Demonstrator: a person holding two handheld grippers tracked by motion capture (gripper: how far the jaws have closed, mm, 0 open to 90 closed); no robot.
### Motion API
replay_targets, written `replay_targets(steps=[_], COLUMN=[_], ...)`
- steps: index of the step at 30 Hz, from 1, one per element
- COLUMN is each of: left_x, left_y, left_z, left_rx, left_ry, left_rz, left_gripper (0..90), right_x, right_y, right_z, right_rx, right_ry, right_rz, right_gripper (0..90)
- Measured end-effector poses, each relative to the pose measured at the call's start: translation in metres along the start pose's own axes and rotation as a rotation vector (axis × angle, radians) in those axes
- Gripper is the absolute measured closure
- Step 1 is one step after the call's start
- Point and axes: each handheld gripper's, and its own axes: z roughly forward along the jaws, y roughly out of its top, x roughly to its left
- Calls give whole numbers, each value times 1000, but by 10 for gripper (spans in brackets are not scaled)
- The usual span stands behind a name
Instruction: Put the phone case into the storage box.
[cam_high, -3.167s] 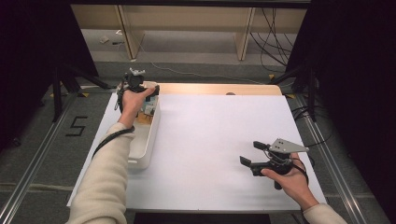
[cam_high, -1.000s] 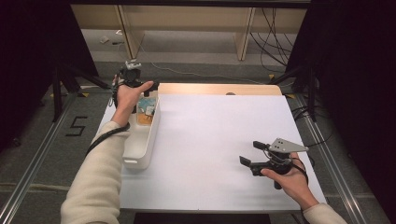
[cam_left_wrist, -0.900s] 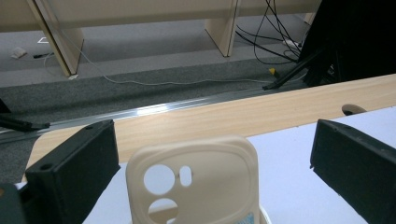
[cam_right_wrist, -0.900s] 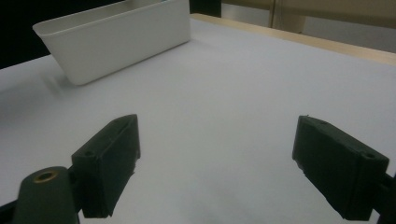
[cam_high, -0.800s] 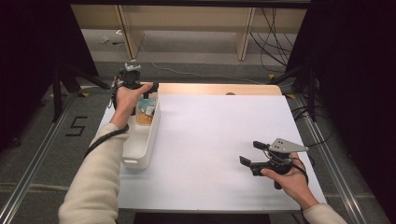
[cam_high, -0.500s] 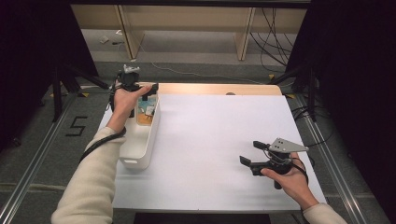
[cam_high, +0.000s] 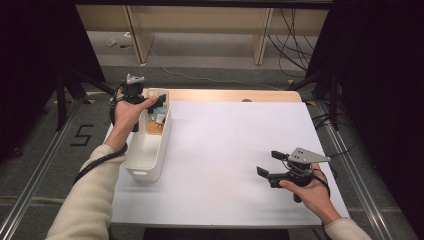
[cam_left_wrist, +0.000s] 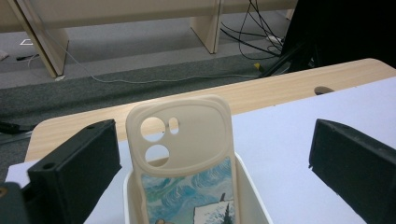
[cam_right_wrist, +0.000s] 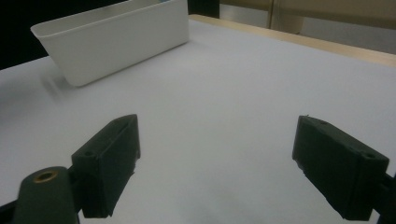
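Note:
A cream phone case (cam_left_wrist: 184, 154) with a blue painted picture stands upright in the far end of a white bin (cam_left_wrist: 252, 191). My left gripper (cam_left_wrist: 212, 135) is open, its jaws wide on either side of the case and apart from it. From above, the left gripper (cam_high: 156, 102) is held at the far end of the bin (cam_high: 150, 155), where the case (cam_high: 155, 120) shows inside. My right gripper (cam_high: 270, 163) rests open over the white table top near the front right, with nothing between its jaws (cam_right_wrist: 217, 128).
The white sheet (cam_high: 230, 135) covers the table, with a bare wooden strip (cam_high: 225, 95) along its far edge. The bin (cam_right_wrist: 116, 37) lies lengthwise along the table's left side. Cables and wooden legs are on the floor beyond.
My left gripper has drifted a little left and away, from over the bin's far end to just beside it. The right gripper has not moved.

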Motion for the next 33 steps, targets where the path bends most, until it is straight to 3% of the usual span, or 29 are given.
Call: replay_targets(steps=[14, 26, 33], left_x=[-6, -14, -23], left_y=[-10, -19, -24], left_z=[-17, -34, -45], left_rx=[-14, -27, -34], left_ry=[-29, -75, -102], left_rz=[26, 18, 47], left_gripper=[24, 33, 35], right_x=[0, 0, 0], right_y=[0, 0, 0], right_z=[0, 0, 0], right_rx=[1, 1, 1], right_ry=[-2, -4, -6], right_rz=[-1, 0, -1], right_gripper=[159, 159, 159])
